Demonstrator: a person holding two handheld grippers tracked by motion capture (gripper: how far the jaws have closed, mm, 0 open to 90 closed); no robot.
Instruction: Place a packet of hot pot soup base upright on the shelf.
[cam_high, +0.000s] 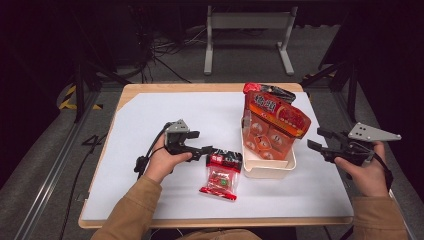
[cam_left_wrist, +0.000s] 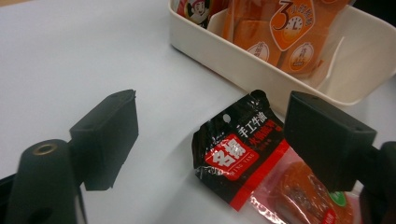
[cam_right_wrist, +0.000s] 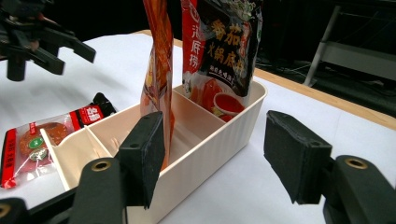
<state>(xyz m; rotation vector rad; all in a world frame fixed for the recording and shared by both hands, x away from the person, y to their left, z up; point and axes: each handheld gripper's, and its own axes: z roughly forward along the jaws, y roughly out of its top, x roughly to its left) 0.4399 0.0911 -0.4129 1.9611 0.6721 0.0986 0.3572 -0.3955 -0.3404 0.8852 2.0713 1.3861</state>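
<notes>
the left hand-held gripper (cam_high: 206, 150) hovers near the middle of the table (cam_high: 150, 115), its jaws apart and holding nothing, their tips just at the black top edge of the small snack packet (cam_high: 221, 175). that packet lies flat on the white surface toward the table's near edge, just beside the near left corner of the cream tray (cam_high: 267, 169). the right hand-held gripper (cam_high: 315, 140) is held near the table's right edge, jaws spread wide and empty, pointing at the tray from a little way off.

the high view gives the layout: two tall orange and red pouches (cam_high: 274, 120) stand upright in the tray. the left gripper view brings the packet (cam_left_wrist: 252, 158) up close, between the open jaws, with its black and red label and a clear window over an orange filling; behind it runs the tray's wall (cam_left_wrist: 243, 65). the right gripper view looks along the tray (cam_right_wrist: 210, 140) from its end and shows the dividers inside, with one thin orange pouch (cam_right_wrist: 159, 70) edge-on and a darker pouch (cam_right_wrist: 224, 51) in the compartment behind; the left gripper (cam_right_wrist: 70, 49) hangs at the upper left, above the packet (cam_right_wrist: 42, 135).

the table is a wooden top covered by a white sheet. around it the room is dark, with a grey floor, cables and a metal frame beyond the far edge.
</notes>
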